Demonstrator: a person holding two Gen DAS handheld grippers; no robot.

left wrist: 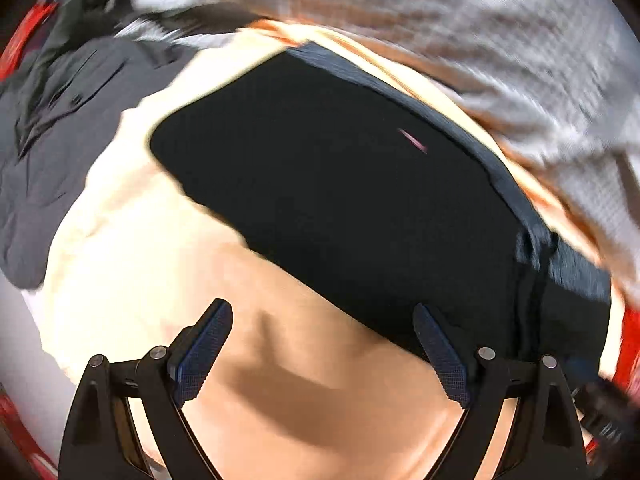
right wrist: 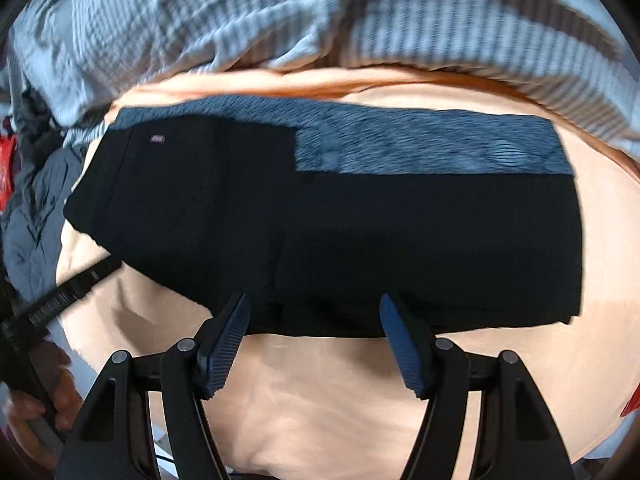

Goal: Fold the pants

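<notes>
The black pants lie folded into a compact rectangle on the peach sheet, their far edge close to the striped bedding, apparently laid flat for a further fold. The left gripper and the right gripper hover at the near edge, jaws spread and empty. Motion blur obscures the layer count and the grey clothes towards the sheet's left edge.

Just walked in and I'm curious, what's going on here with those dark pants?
A person is folding black pants on a peach sheet, using a handheld gripper in each hand. The pants lie in a flat, compact fold with the grey-blue waistband along the far edge. The left gripper and right gripper both have their jaws open, holding nothing, at the near edge. A striped blanket lies bunched behind.
</notes>
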